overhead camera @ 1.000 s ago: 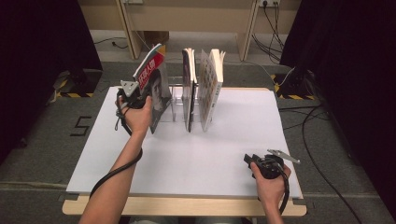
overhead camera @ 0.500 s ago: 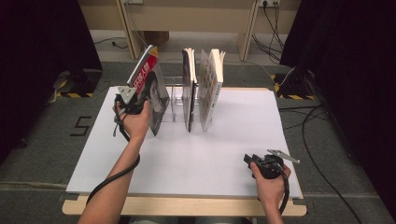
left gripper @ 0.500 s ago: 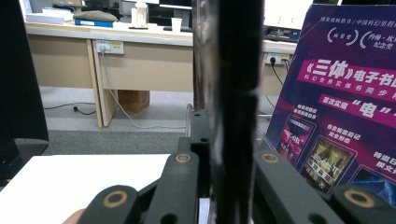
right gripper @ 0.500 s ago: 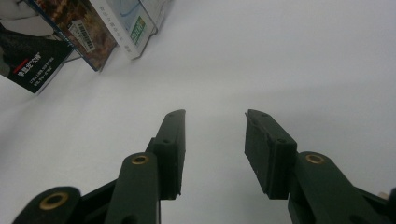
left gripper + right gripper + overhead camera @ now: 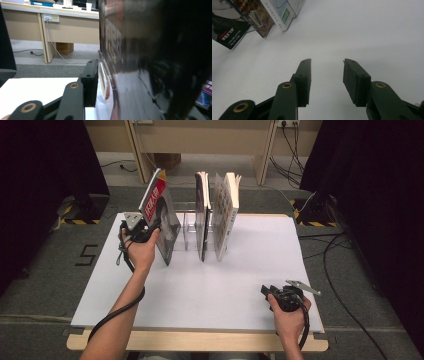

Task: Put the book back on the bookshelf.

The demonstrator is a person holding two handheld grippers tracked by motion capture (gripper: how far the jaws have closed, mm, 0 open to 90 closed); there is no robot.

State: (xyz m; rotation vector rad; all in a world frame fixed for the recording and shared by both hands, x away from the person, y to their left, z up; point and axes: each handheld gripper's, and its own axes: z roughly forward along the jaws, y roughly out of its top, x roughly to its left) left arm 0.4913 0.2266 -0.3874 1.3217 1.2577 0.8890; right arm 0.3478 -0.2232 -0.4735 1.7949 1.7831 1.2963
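So, left gripper up by the red-and-black book, jaws just been opening, book between them but no squeeze now. Leaning in the clear rack's leftmost slot. Right gripper parked near the table edge, jaws apart, holding nothing.

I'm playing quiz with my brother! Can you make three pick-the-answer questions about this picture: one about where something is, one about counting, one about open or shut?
1. Where does the right gripper sit?
A. near the table's front edge
B. inside the rack
C. on the floor

2. How many books stand in the clear rack?
A. one
B. three
C. six

3. How are the right gripper's jaws?
A. shut on a book
B. open, with nothing between
C. shut on a cable

Answers:
1 A, it sits on the white table by the near edge.
2 B, the red-spined book, a dark book and a pale book.
3 B, the right gripper view shows bare table in the gap.
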